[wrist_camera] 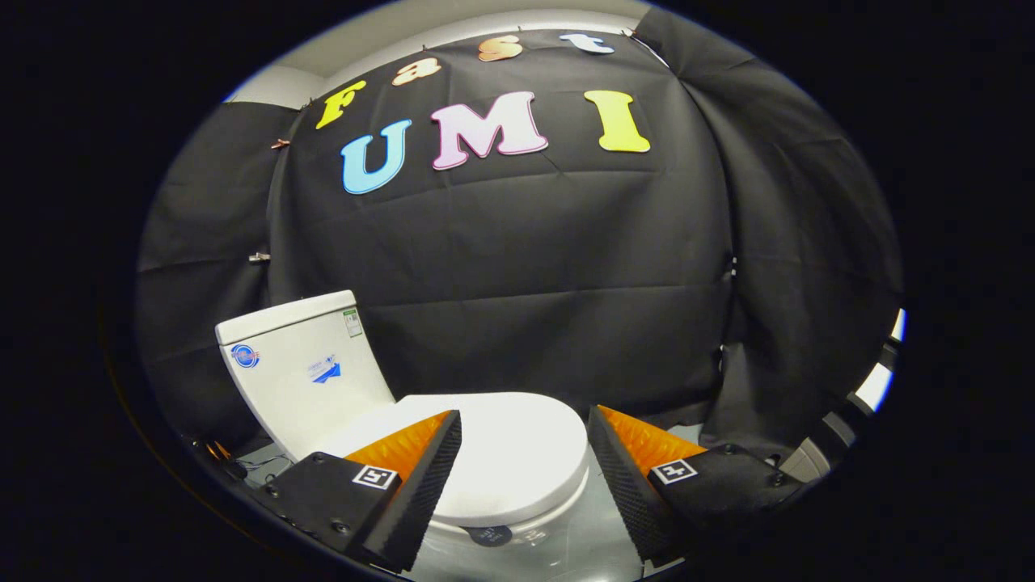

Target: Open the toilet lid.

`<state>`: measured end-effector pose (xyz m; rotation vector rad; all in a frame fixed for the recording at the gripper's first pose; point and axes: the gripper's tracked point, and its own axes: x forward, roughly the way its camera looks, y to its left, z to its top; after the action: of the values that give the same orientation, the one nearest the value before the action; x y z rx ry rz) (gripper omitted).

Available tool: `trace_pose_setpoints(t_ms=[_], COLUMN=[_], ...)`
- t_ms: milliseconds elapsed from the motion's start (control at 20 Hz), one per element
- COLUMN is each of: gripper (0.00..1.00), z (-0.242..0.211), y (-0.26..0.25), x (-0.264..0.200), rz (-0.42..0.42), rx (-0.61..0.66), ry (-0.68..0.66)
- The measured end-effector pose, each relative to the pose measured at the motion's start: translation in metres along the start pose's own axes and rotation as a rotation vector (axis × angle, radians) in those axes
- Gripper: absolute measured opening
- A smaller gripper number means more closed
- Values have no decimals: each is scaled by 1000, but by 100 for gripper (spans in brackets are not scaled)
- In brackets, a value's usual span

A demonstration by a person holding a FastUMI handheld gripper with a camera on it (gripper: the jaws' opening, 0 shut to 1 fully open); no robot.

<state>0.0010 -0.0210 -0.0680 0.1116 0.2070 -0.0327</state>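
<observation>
Your gripper (524,453) sat nearest the lens, its two fingers spread wide apart and grasping nothing. You had it above the toilet lid (509,461), which lay flat and closed on the bowl, showing in the gap between the fingers and partly behind the left one. Neither finger touched the lid as far as you could see. Behind the lid, the white tank (303,372) rose with its stickers facing you, its cover in place. Beyond the lid hung the black cloth wall (525,283). Under the lid's front edge, pale floor (566,550) showed.
</observation>
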Motion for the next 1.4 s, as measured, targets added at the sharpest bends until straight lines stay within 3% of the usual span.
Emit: trace_pose_setpoints(t_ms=[400,650,900,1250,1400], gripper=[98,87,87,87,87], z=[-82,-128,-164,-207,-211], y=[-13,-13,-7,9,11], x=[7,-2,-5,-3,0], rz=[-35,-37,-28,13,25], rx=[100,136,190,434,518], ry=[275,414,510,657,658])
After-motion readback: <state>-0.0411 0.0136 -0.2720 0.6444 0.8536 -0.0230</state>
